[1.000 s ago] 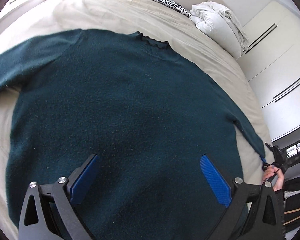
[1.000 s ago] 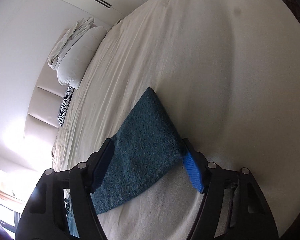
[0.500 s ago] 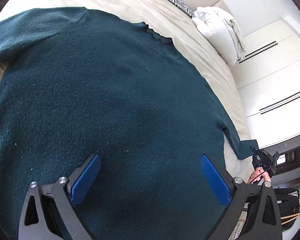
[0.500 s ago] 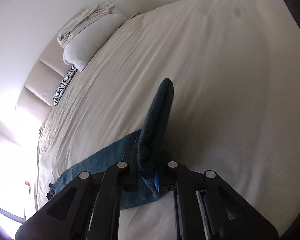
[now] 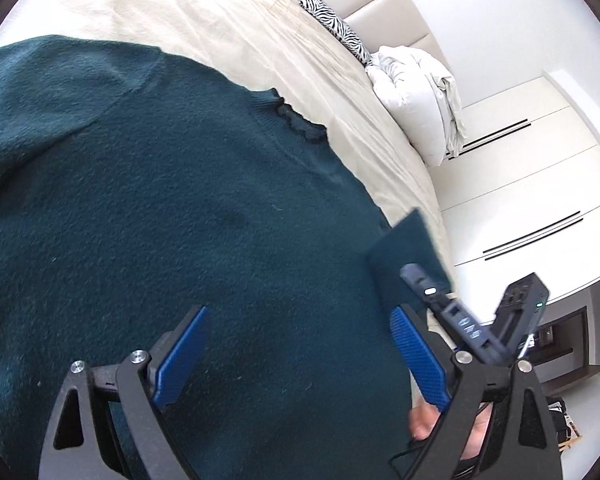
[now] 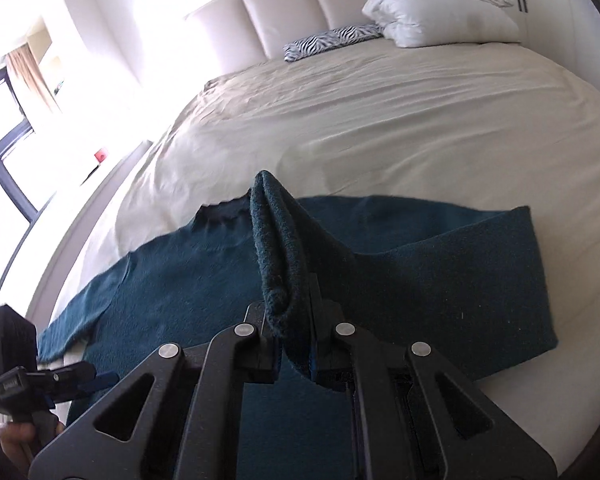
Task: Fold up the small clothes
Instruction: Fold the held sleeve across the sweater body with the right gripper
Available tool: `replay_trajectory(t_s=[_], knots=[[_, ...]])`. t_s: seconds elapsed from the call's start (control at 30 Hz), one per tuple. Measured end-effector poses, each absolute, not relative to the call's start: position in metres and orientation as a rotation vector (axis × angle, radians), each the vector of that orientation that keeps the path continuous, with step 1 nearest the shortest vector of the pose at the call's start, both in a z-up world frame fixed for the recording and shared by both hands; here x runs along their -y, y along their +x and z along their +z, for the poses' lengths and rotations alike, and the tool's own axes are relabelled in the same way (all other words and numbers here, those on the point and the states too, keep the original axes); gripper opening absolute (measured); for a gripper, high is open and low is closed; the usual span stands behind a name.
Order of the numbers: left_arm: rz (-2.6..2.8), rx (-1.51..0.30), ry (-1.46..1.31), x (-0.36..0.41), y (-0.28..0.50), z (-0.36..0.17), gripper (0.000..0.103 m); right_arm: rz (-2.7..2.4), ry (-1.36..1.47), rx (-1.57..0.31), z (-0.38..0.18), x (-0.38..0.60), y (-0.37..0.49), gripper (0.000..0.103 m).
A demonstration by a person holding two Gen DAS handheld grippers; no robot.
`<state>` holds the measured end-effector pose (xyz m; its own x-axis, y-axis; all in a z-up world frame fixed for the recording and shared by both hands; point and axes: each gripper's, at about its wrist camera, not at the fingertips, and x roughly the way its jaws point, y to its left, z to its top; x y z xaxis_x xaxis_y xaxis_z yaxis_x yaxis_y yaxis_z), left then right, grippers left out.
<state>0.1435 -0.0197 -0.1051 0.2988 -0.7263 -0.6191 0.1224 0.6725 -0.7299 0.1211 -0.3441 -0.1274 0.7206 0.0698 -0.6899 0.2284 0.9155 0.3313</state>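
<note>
Since the earlier frame my right gripper (image 6: 296, 344), clamped on the soft sleeve cuff (image 6: 278, 248), carried it over the limp sweater (image 5: 180, 220) spread mid-frame on the bed (image 6: 380, 120), while my left gripper (image 5: 300, 356) was narrowing, empty.

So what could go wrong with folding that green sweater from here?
The right gripper pinches only the sleeve end, so the cuff might slip out mid-fold. The left gripper hovers over the sweater with nothing between its closing jaws, so the body isn't pinned and could drag or bunch. The two grippers are close together in the left view and might bump.
</note>
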Motion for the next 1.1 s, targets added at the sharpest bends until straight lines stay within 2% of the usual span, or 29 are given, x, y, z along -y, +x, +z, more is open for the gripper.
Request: replay_trajectory(t_s=[0.1, 0.13, 0.2, 0.23, 0.27, 0.3, 0.4, 0.43, 0.47, 0.5, 0.57, 0.6, 0.67, 0.93, 1.1], knots=[[-0.649, -1.15, -0.652, 0.036, 0.16, -0.108, 0.092, -0.074, 0.396, -0.876, -0.167, 0.304, 0.136, 0.014], [-0.658, -1.162, -0.661, 0.041, 0.163, -0.108, 0.092, -0.061, 0.398, -0.896, -0.176, 0.3, 0.137, 0.022], [-0.679, -1.181, -0.665, 0.053, 0.17, -0.109, 0.093, -0.048, 0.391, -0.852, -0.179, 0.297, 0.126, 0.026], [-0.695, -1.189, -0.661, 0.061, 0.172, -0.11, 0.093, -0.043, 0.389, -0.834, -0.179, 0.294, 0.119, 0.032], [-0.705, -1.198, -0.655, 0.07, 0.176, -0.111, 0.093, -0.033, 0.407, -0.826, -0.177, 0.295, 0.111, 0.048], [-0.709, -1.209, -0.65, 0.078, 0.178, -0.113, 0.093, -0.024, 0.444, -0.817, -0.177, 0.297, 0.099, 0.053], [-0.739, -1.234, -0.626, 0.105, 0.185, -0.12, 0.092, -0.024, 0.518, -0.801, -0.176, 0.309, 0.066, 0.055], [-0.736, -1.243, -0.601, 0.113, 0.186, -0.122, 0.087, -0.029, 0.549, -0.796, -0.176, 0.314, 0.056, 0.055], [-0.733, -1.257, -0.581, 0.121, 0.187, -0.126, 0.073, -0.032, 0.589, -0.785, -0.175, 0.322, 0.044, 0.055], [-0.734, -1.279, -0.568, 0.128, 0.187, -0.132, 0.066, -0.043, 0.629, -0.769, -0.175, 0.332, 0.034, 0.055], [-0.711, -1.301, -0.521, 0.136, 0.182, -0.139, 0.042, -0.074, 0.68, -0.739, -0.174, 0.35, 0.011, 0.055], [-0.695, -1.299, -0.497, 0.139, 0.182, -0.14, 0.036, -0.09, 0.703, -0.723, -0.173, 0.359, 0.002, 0.055], [-0.671, -1.295, -0.476, 0.139, 0.184, -0.14, 0.018, -0.112, 0.746, -0.699, -0.172, 0.377, -0.016, 0.055], [-0.618, -1.105, -0.339, 0.098, 0.188, -0.094, 0.004, -0.163, 0.801, -0.662, -0.169, 0.421, -0.026, 0.055], [-0.53, -1.073, -0.393, 0.051, 0.208, -0.094, 0.002, -0.233, 0.782, -0.65, -0.158, 0.455, -0.009, 0.055]])
